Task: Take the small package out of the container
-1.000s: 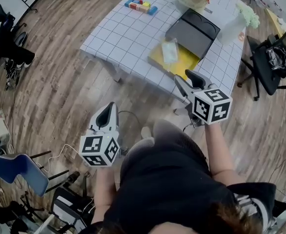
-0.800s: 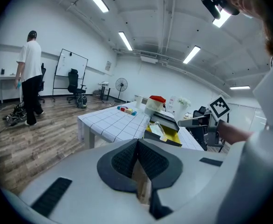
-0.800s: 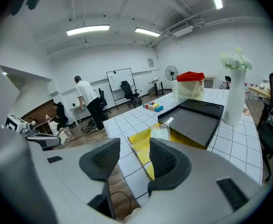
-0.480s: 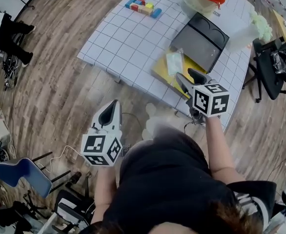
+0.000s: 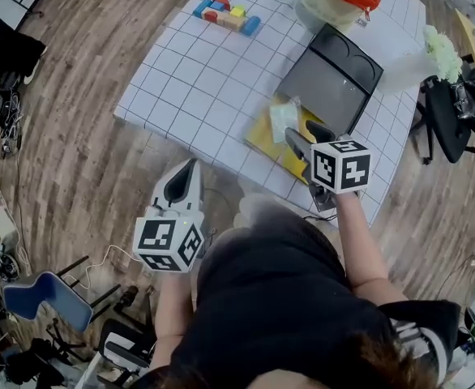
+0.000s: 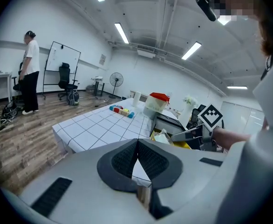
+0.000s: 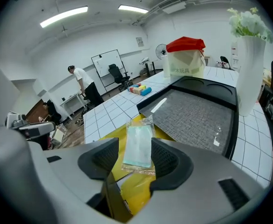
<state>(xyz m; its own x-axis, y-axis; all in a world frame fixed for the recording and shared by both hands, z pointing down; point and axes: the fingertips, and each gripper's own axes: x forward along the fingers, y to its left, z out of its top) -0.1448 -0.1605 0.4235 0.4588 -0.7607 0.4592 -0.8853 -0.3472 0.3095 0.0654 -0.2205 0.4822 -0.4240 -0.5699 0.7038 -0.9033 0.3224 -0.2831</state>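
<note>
The pack point(image 5: 283, 120) lies flat on the yellow container point(image 5: 263, 136), at the near edge of the table point(image 5: 181, 87). It is a thin see-through bag with something pale green in it. Just behind the container sits a black tray point(image 5: 335, 71).

The right tongs point(image 5: 302, 132) hang just above this spot and point at the pack. Their two sides are spreading apart right now. In the right gripper view the pack point(image 7: 139, 146) shows in the gap of the right tongs point(image 7: 133, 158), but the pads do not press on it. It lies a bit lower and a bit ahead of them.

The long side of the pack runs away from the tongs, almost the same way they point. So the two pads stand on either side of its short width. That looks like a good fit for a pinch: the tongs would only need to go down and forward a little.

The left tongs point(image 5: 187, 173) are pressed together and hold nothing. They are well apart from the table, out over the wood floor. The right hand is much nearer, so the pick looks like its job.
</note>
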